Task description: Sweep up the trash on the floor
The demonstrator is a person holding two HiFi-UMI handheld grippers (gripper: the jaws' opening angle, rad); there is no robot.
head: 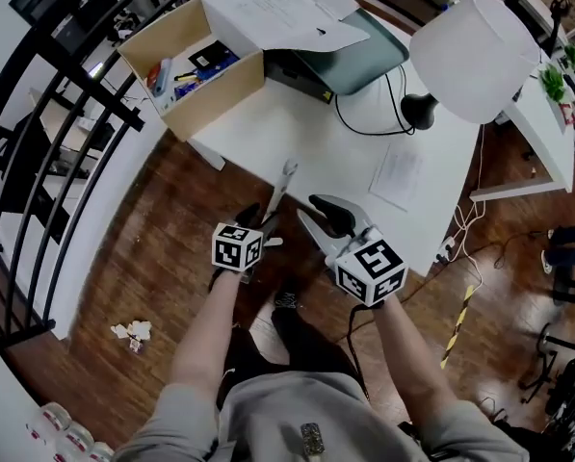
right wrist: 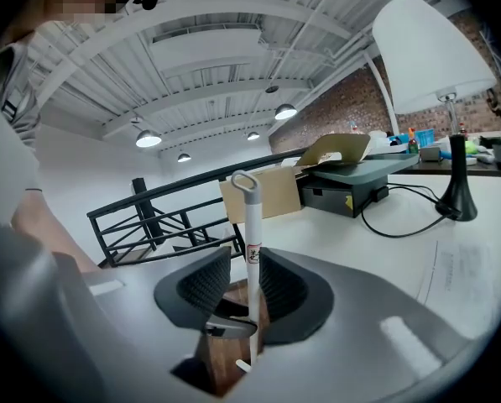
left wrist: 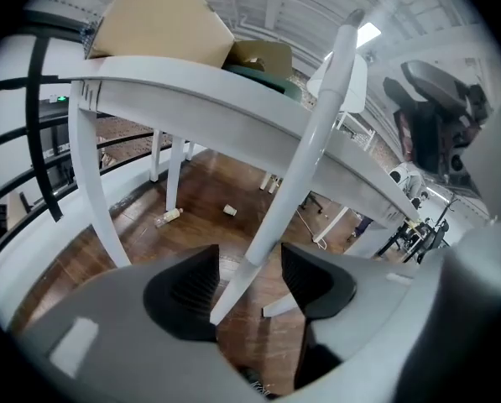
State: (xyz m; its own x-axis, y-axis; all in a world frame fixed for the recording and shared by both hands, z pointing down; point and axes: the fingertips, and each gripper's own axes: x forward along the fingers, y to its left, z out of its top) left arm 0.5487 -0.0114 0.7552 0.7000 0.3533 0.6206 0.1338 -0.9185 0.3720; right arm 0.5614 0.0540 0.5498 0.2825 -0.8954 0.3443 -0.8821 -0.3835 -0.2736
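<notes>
Left claw [left wrist: 250,260] spread loosely around broom handle [left wrist: 299,154] leaning against bench [left wrist: 233,107]; right claw [right wrist: 244,263] half-spread, gripping nothing. Handle likely light, stiff, slick: pinch mid-shaft, below bench edge.

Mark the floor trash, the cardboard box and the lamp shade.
floor trash [head: 133,332], head view, middle of the crumpled white pile.
cardboard box [head: 220,96], head view, its outer side wall.
lamp shade [head: 472,56], head view, centre of the white shade.
</notes>
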